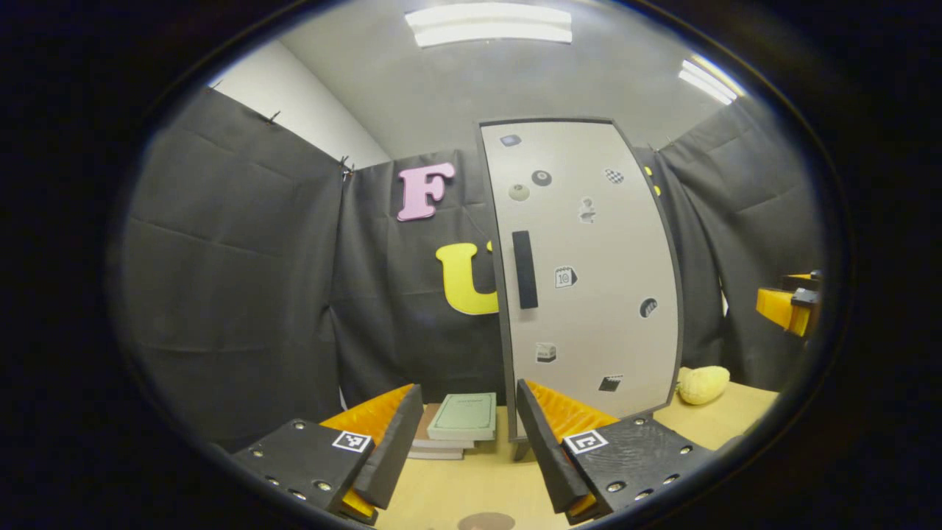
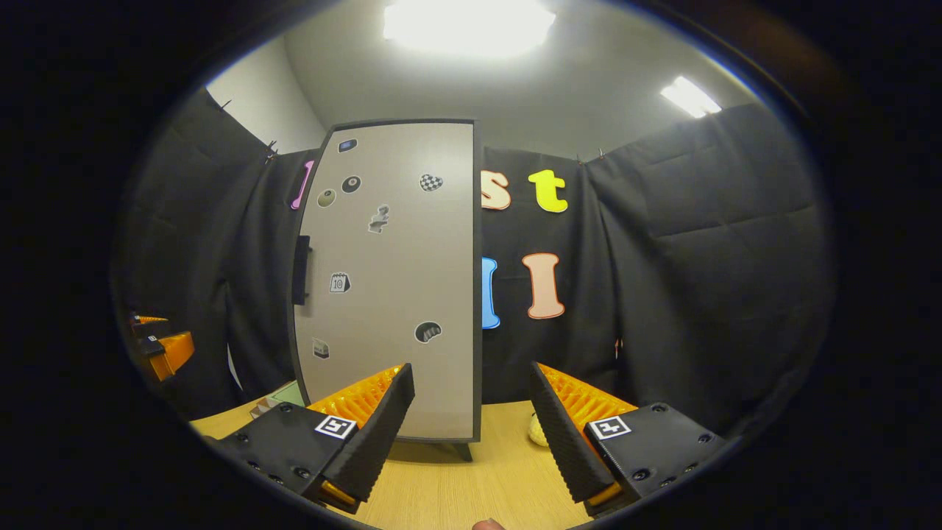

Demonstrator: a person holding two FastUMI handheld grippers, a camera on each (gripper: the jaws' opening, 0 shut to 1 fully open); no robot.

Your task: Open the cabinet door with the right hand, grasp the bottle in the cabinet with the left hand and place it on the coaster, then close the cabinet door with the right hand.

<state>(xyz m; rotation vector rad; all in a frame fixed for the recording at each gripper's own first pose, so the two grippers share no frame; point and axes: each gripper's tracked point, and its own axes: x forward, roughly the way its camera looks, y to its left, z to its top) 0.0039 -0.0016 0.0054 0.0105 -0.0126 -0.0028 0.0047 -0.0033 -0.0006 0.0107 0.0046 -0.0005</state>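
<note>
Left gripper view shows the cabinet [image 1: 589, 272] standing upright on the wooden table [image 1: 449, 493], toward its far edge, with its pale door [image 1: 596, 324] closed inside a dark frame. A dark vertical handle [image 1: 524, 269] sits near the door's left edge. Small stickers dot the door: a black ball, a round pale one, a checkered heart, a calendar page with a number too small to read, a carton, a clapperboard. No writing on them is legible. The bottle is hidden, the door being shut.

At the table's near edge a brown round coaster [image 1: 486, 522] peeks in, partly cut off. Left of the cabinet, toward the far edge, lies a stack of books [image 1: 458, 425] with a green cover on top; its printed title is too blurred to make out. Right of the cabinet a yellow lumpy object [image 1: 703, 384] rests on the table.

The left gripper [image 1: 466, 442] hovers above the table with fingers spread wide and nothing between them. Each finger mount carries a small square marker.

In the right gripper view the cabinet [image 2: 390, 280] is seen from its right, the handle [image 2: 300, 269] at the door's far left edge. The right gripper [image 2: 471, 434] is likewise spread apart and empty, well short of the door.
</note>
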